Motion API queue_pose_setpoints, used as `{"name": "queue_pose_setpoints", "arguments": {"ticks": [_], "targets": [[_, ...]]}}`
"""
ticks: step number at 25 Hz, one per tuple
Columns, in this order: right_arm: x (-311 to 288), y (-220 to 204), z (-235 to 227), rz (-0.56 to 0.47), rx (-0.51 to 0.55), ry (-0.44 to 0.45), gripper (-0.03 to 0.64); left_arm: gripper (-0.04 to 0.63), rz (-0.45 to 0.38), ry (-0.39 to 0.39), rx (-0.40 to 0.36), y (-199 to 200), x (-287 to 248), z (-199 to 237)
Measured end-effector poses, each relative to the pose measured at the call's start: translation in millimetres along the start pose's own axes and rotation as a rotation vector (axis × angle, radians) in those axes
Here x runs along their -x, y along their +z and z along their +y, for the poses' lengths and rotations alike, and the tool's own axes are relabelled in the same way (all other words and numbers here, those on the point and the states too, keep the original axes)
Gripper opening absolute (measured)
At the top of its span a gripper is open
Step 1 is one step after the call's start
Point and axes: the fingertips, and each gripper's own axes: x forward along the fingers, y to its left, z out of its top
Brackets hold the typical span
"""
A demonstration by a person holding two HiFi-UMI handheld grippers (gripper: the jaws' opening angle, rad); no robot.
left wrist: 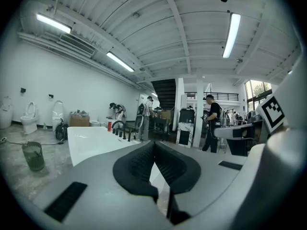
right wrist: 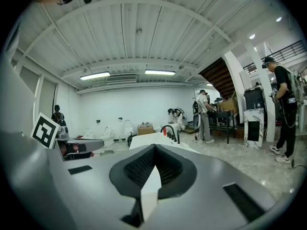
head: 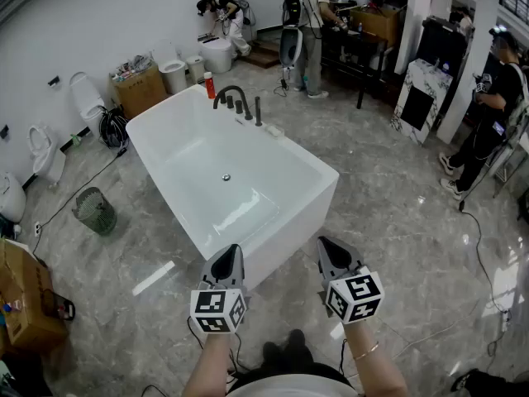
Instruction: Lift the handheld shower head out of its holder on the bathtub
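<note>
A wire basket (head: 93, 211) stands on the marble floor (head: 397, 222). Toilets (head: 85, 98) line the white wall (head: 99, 23), a cardboard box (head: 139, 90) between two of them. At far right a person (head: 488, 118) in black stands beside a pillar (head: 467, 48).

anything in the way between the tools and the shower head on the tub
Only the tub: the shower head stands on its far rim by the faucet; the left tool and right tool hover at the near end, so its length lies between. Nothing else visibly blocks.

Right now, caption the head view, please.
Left gripper and right gripper, both shut and empty, hover before the white bathtub; black faucet fittings on its far rim.
</note>
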Motion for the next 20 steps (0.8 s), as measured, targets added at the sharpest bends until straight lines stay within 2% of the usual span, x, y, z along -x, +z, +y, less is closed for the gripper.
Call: {"name": "queue_pose_setpoints", "arguments": {"ticks": [11, 20], "targets": [[8, -2, -25, -0.012, -0.007, 0.02, 0.006, 0.02, -0.005, 0.006, -0.011, -5, -11, -20], [-6, 10, -65, -0.044, 0.009, 0.047, 0.008, 0.02, -0.017, 0.032, -0.022, 1, -41, -35]]}}
